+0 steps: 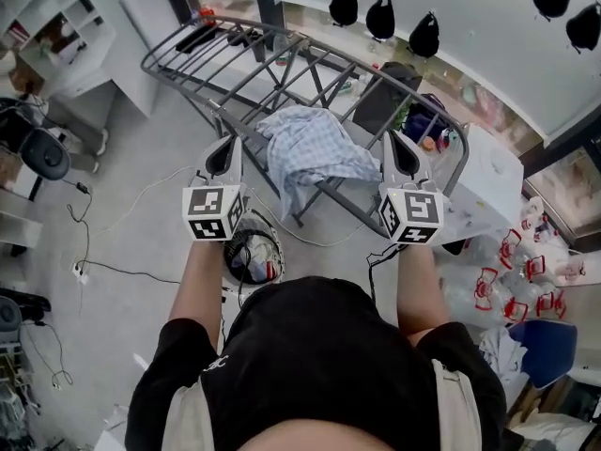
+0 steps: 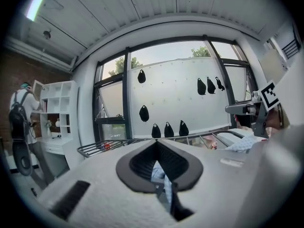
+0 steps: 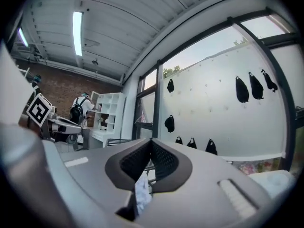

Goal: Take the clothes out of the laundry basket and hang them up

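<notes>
A pale blue checked shirt lies draped over the rails of the grey drying rack. My left gripper is held up just left of the shirt and my right gripper just right of it. Both have their jaws together, and no cloth hangs from either in the head view. In the left gripper view and the right gripper view a strip of pale cloth shows through the notch of the shut jaws. The laundry basket stands on the floor below my arms, with clothes in it.
A white shelf unit and an office chair stand at the left, with cables across the floor. White bags with red handles are piled at the right. A person with a backpack stands by the shelves.
</notes>
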